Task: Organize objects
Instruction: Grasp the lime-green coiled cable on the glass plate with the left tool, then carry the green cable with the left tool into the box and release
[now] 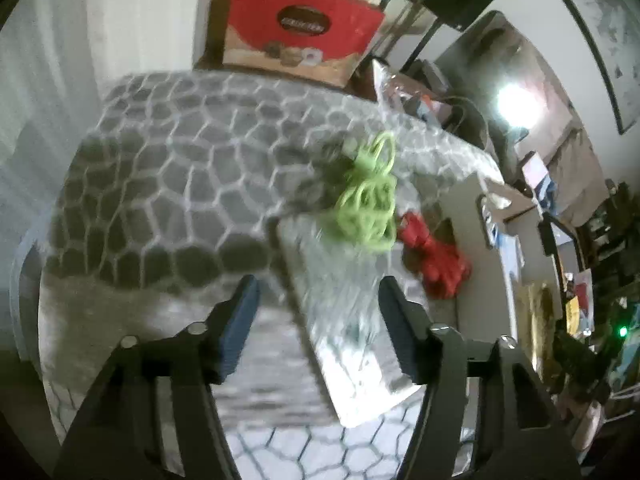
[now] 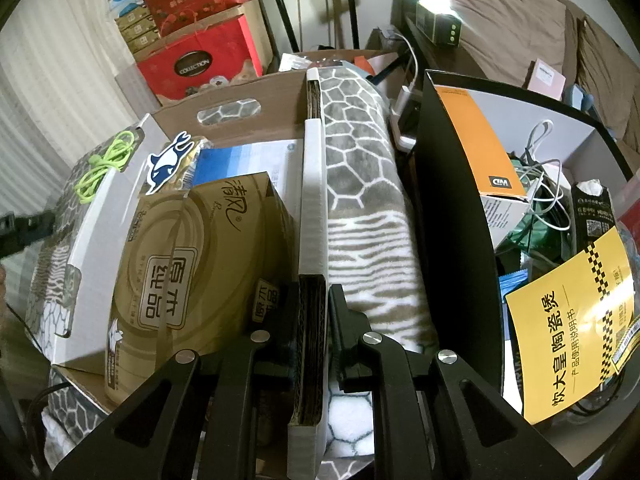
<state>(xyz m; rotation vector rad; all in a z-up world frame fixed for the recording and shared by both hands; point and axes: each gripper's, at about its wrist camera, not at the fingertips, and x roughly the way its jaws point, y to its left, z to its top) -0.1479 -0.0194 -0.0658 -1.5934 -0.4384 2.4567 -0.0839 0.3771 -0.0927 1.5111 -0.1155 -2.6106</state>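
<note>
Looking along the left gripper [image 1: 318, 320], its two fingers stand apart with nothing pressed between them, over a grey blanket [image 1: 168, 168] with a white honeycomb pattern. Past the fingertips a green cord [image 1: 368, 204], coiled and blurred, lies at the edge of a white box flap [image 1: 344, 320]. A red object [image 1: 434, 258] sits just beside the cord, to its right. A red carton [image 1: 300, 36] stands behind the blanket.

In the right wrist view, the right gripper [image 2: 314, 300] is clenched on the cardboard wall [image 2: 312, 200] of an open box. Inside that box lies a gold tissue pack [image 2: 192, 272]. The green cord [image 2: 108, 164] rests on the box's far left flap. A black box [image 2: 448, 208] of cables and papers stands to the right, the blanket between them.
</note>
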